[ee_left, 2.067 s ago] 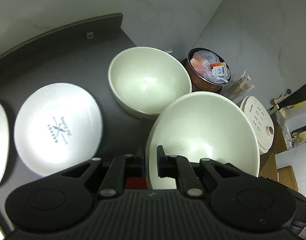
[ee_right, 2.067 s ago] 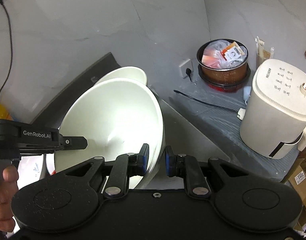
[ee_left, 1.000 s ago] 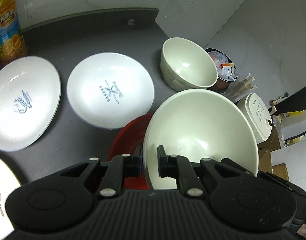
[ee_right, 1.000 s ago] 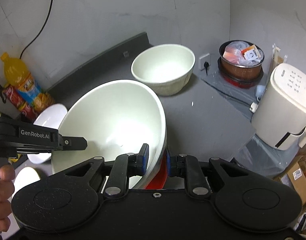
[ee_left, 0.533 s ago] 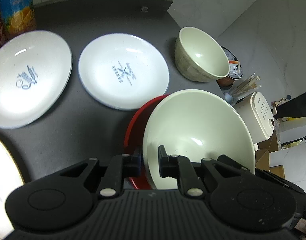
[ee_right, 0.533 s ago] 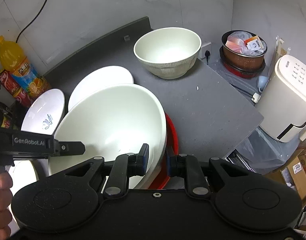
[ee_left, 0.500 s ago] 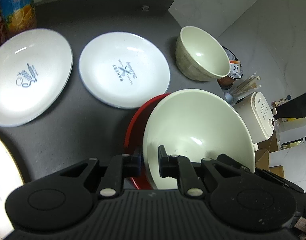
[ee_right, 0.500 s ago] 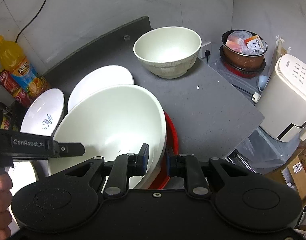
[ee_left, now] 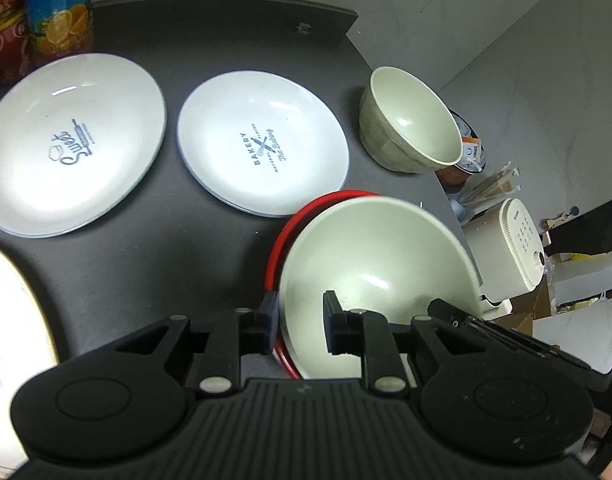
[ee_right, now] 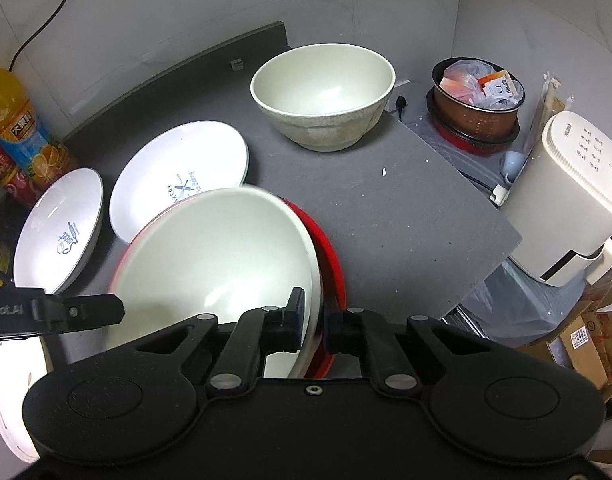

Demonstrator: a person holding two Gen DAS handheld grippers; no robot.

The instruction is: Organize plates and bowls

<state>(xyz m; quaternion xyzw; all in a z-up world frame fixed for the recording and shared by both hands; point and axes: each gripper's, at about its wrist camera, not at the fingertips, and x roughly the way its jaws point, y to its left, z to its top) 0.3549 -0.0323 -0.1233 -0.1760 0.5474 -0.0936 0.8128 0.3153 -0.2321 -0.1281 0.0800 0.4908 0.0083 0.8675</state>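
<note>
A wide cream bowl [ee_left: 378, 264] [ee_right: 218, 256] rests inside a red bowl [ee_left: 290, 224] [ee_right: 330, 256] at the near right of the dark table. My left gripper [ee_left: 300, 316] is open, its fingers standing either side of the bowl's near rim. My right gripper [ee_right: 314, 320] is shut on the opposite rim. A deeper cream bowl [ee_left: 414, 132] [ee_right: 322, 92] stands at the far right corner. Two white printed plates, "Bakery" [ee_left: 262, 148] [ee_right: 182, 176] and "Sweet" [ee_left: 70, 144] [ee_right: 62, 224], lie to the left.
A floral plate [ee_left: 6, 320] lies at the near left edge. An orange drink bottle [ee_left: 60, 4] and a red can [ee_left: 2, 32] stand at the back left. Past the table's right edge [ee_right: 466, 240] sit a white cooker [ee_right: 570, 196] and a pot holding bags [ee_right: 478, 100].
The cream bowl has come down from its tilt and settled flatter into the red bowl. My left gripper's fingers have spread apart off the rim. The right one still holds.
</note>
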